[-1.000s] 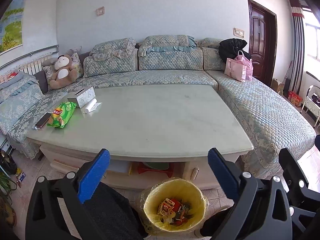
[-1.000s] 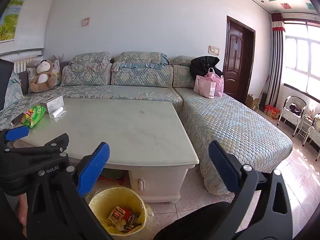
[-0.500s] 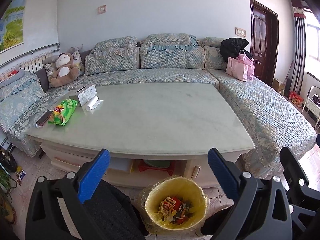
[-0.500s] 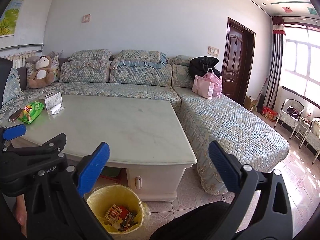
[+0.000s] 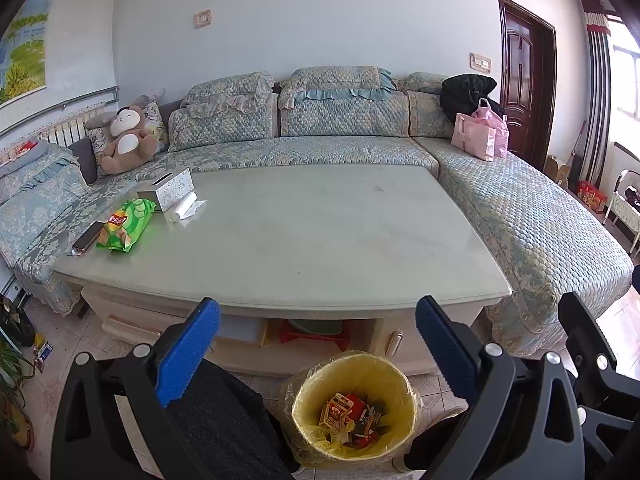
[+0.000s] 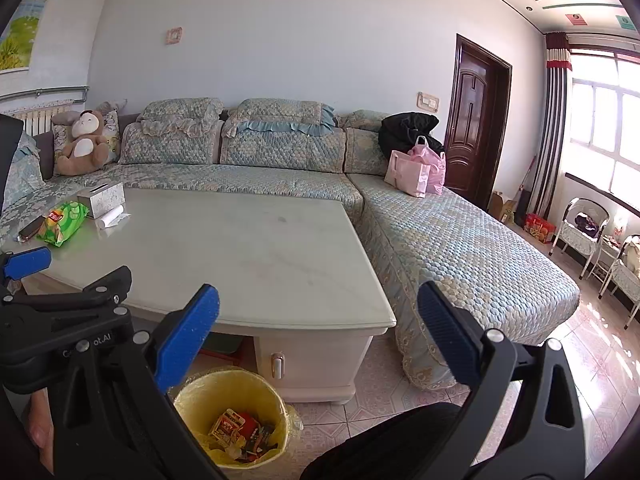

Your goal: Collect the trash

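A yellow-lined trash bin (image 5: pixel 352 408) stands on the floor in front of the coffee table, holding several wrappers; it also shows in the right wrist view (image 6: pixel 230 416). My left gripper (image 5: pixel 318 340) is open and empty above the bin. My right gripper (image 6: pixel 318 336) is open and empty, to the right of the left one. A green chip bag (image 5: pixel 126 224) lies at the far left of the marble table (image 5: pixel 304 240), also in the right wrist view (image 6: pixel 64 222). A white paper roll (image 5: pixel 183 208) lies beside it.
A tissue box (image 5: pixel 166 190) and a phone (image 5: pixel 88 236) sit at the table's left. A patterned sofa (image 5: pixel 540 232) wraps around the table, with a teddy bear (image 5: pixel 126 138) and pink bags (image 5: pixel 478 136). Folding chairs (image 6: pixel 588 232) stand by the window.
Both grippers have drawn back and risen slightly; the table and bin sit a little lower and closer in view. Both stay open.
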